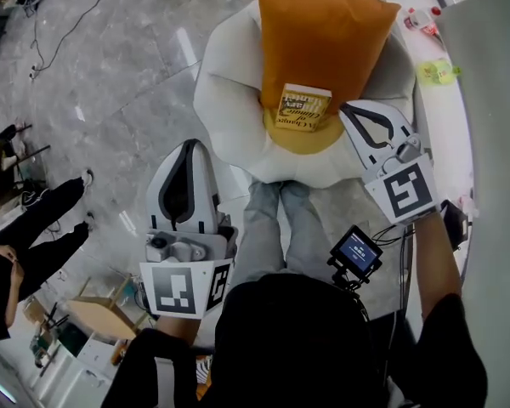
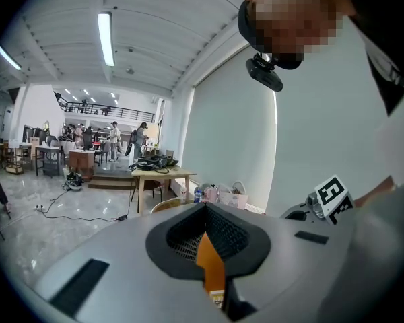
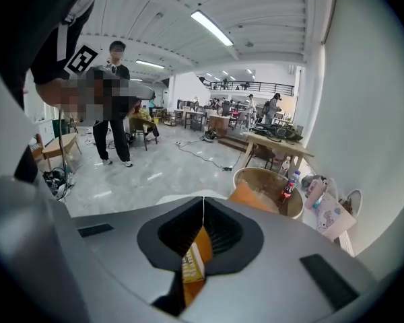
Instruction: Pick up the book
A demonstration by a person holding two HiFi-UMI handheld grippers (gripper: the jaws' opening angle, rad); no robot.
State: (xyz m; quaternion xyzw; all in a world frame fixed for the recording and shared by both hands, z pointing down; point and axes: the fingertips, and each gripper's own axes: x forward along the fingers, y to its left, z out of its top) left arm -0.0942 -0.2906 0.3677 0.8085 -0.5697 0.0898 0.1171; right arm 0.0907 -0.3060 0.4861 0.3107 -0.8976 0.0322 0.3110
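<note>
A yellow book [image 1: 304, 109] stands against an orange cushion [image 1: 319, 32] on a white soft armchair [image 1: 229, 100]. My right gripper [image 1: 343, 106] is shut and empty, with its tips just right of the book. My left gripper [image 1: 191, 143] is also shut and empty, and hovers at the chair's left edge, well left of and below the book. In the right gripper view the book [image 3: 192, 261] shows through the window under the closed tips [image 3: 203, 198]. The left gripper view has a sliver of the book [image 2: 217, 299] and the cushion [image 2: 209, 254] behind its closed tips [image 2: 205, 205].
My legs in grey trousers [image 1: 280, 219] stand at the chair's front. A small screen [image 1: 355, 252] hangs by my right arm. A white table [image 1: 446, 117] with bottles runs along the right. A person in black [image 1: 34, 219] stands at the left, near a wooden stool [image 1: 98, 313].
</note>
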